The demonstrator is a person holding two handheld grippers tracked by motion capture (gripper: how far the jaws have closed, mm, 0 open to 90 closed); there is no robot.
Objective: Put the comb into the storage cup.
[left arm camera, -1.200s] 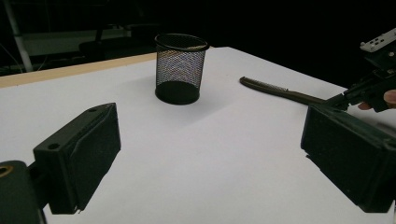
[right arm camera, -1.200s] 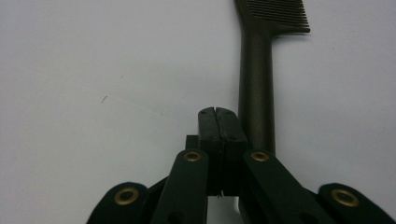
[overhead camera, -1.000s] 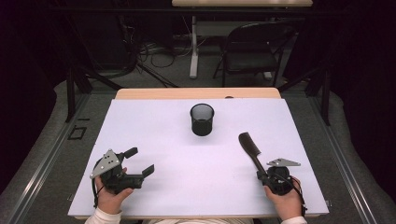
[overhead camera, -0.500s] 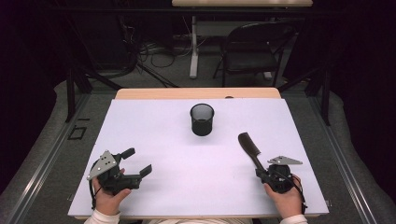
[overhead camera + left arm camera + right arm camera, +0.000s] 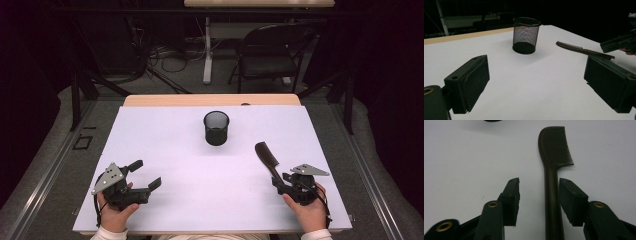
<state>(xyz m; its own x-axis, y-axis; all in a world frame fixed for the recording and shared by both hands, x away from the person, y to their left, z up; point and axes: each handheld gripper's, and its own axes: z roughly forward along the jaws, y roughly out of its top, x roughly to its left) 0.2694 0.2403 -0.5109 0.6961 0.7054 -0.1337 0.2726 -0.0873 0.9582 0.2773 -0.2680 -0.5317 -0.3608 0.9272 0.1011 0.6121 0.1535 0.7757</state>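
Note:
A black comb point(image 5: 267, 159) lies flat on the white table point(image 5: 165, 135), teeth end pointing away from me. My right gripper point(image 5: 281, 181) is open with one jaw on each side of the comb's handle point(image 5: 552, 195). There is a gap on the left and the right jaw sits close beside the handle. Its own view shows the gripper point(image 5: 539, 182) low over the table. My left gripper point(image 5: 145, 174) is held open near the front left, nothing between its jaws point(image 5: 535, 62). A black mesh cup point(image 5: 216, 128) stands upright at mid-table.
In the left gripper view the mesh cup point(image 5: 526, 35) stands ahead, the comb point(image 5: 584, 50) to its right, and the right gripper point(image 5: 621, 42) at the far right. Beyond the table's wooden far edge point(image 5: 210, 100) stands a black chair point(image 5: 272, 50) on a dark floor.
The left gripper has shifted very slightly toward the near edge. The right gripper and the comb stand as before.

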